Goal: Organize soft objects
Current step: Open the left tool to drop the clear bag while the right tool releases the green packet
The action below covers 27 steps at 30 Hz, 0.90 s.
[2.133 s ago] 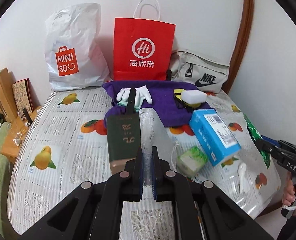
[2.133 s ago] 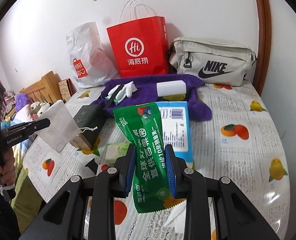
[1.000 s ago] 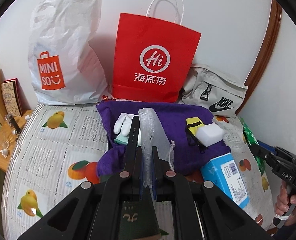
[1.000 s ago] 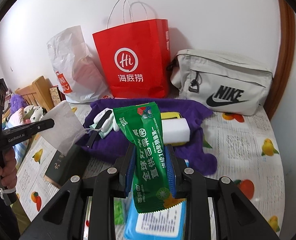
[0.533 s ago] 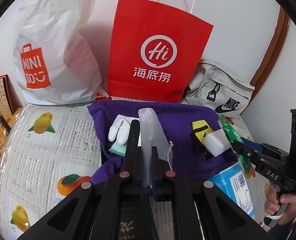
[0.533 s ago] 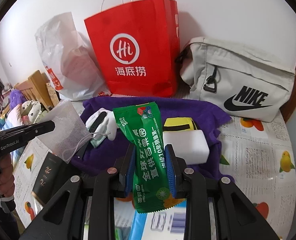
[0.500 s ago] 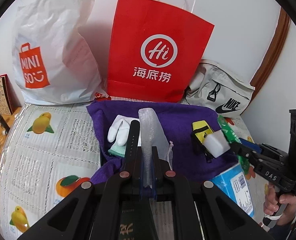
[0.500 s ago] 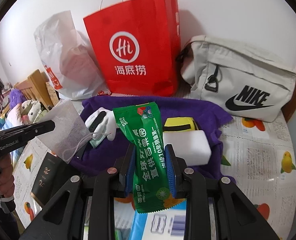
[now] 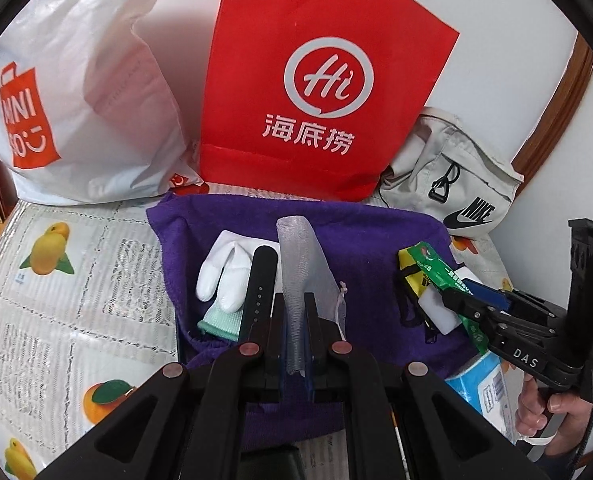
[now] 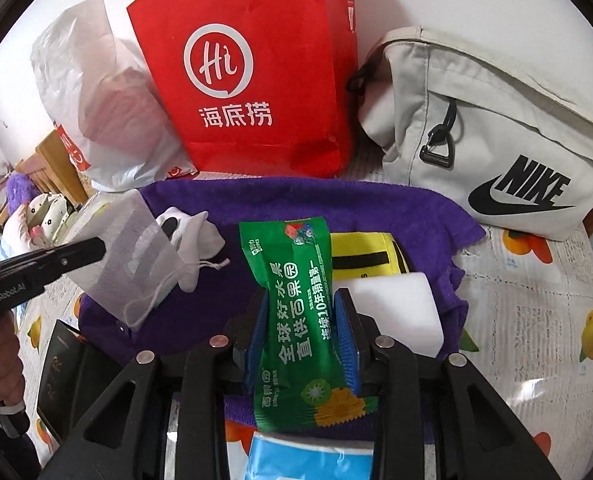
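1. The left gripper (image 9: 295,308) is clamped on a thin white mesh drawstring pouch (image 9: 300,264), which stands up from between its closed jaws.
2. The right gripper (image 10: 301,320) has a green foil snack packet (image 10: 294,304) between its blue pads (image 10: 259,328). Its jaws have just been opening a little, and small gaps show beside the packet, so I cannot tell if the pads press on it.
3. Both grippers hang over a purple fleece cloth (image 9: 360,240) that lies spread on the tabletop (image 9: 76,288), which has a fruit-printed cover.
4. Just ahead of the left gripper and a little to its left, a white glove with a mint cuff (image 9: 226,276) lies on the cloth, and a black perforated strap (image 9: 258,292) lies across it.
5. Just ahead of the right gripper and to its right, a white foam block (image 10: 396,312) rests on the cloth, touching a yellow pouch with a black stripe (image 10: 362,252).
6. Below the right gripper, a light blue box (image 10: 308,460) shows at the near edge of the cloth.
7. Beyond the cloth stand a white plastic shopping bag (image 9: 84,92), a red paper carrier bag (image 9: 320,92) and a beige fabric sling bag (image 10: 496,132) against the wall.
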{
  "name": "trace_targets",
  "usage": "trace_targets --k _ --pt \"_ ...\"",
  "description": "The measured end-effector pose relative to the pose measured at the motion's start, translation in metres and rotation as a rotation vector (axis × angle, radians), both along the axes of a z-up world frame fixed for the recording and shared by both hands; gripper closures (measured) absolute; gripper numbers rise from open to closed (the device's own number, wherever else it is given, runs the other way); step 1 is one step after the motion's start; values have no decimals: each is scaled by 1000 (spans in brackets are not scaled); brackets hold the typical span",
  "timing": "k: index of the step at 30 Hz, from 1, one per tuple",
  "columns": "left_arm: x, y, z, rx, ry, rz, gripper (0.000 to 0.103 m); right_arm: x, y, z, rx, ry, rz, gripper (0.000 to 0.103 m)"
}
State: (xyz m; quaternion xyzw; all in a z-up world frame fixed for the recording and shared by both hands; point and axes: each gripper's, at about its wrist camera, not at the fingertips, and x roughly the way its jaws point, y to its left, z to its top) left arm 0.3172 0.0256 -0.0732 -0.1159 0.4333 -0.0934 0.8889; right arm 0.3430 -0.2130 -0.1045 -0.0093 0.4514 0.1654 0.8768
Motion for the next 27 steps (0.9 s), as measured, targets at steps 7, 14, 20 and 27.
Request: trace_targets --k 7,14,20,27 --pt "7 -4 -14 7 38 -2 95 2 4 -2 -17 -2 17 67" --pt "9 -3 -18 33 45 16 92 2 3 0 -11 -10 16 50" --pt "6 -1 -15 105 43 52 66 -3 2 6 -10 -17 10 50" --pt "-11 3 -1 124 21 65 59 -21 -1 21 -4 -34 2 50"
